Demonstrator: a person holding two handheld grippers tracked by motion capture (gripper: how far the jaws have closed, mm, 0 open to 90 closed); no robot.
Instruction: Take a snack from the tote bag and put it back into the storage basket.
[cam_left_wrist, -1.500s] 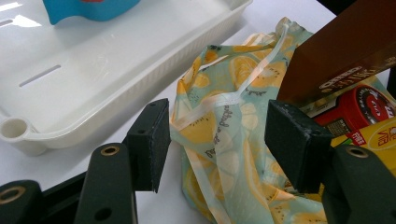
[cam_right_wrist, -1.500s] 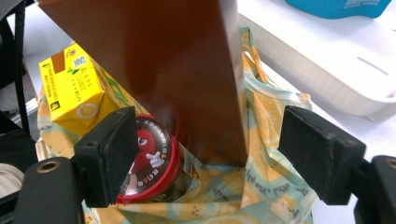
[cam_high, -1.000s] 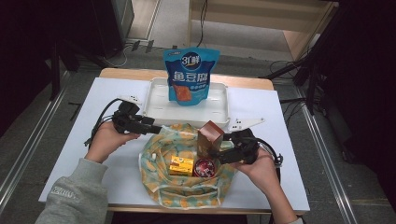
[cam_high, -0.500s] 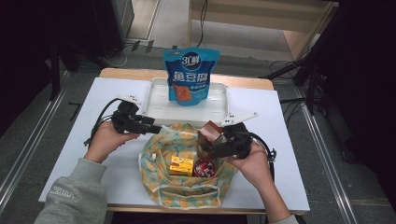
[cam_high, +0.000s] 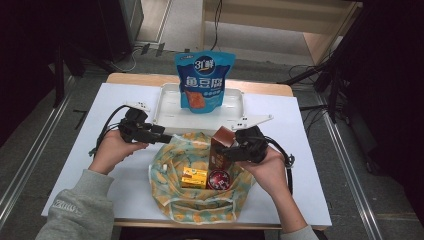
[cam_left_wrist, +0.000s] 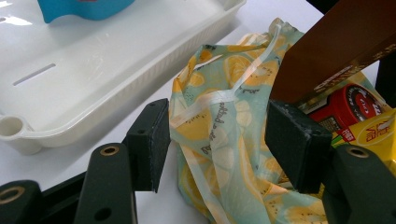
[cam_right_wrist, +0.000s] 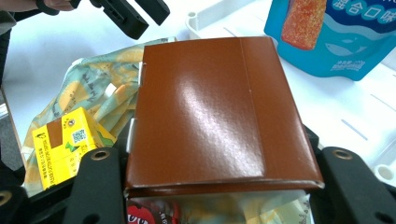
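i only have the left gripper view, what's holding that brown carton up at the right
Observer: The right gripper. Its fingers have just been closing and now press both sides of the brown carton.
Operator: is it clear yet
Observer: Not fully, by the high view. Its lower end is at the mouth of the fruit-print bag, right by the red can.
Operator: and top left of my view?
Observer: That is a blue snack pouch, standing upright in the white tray.
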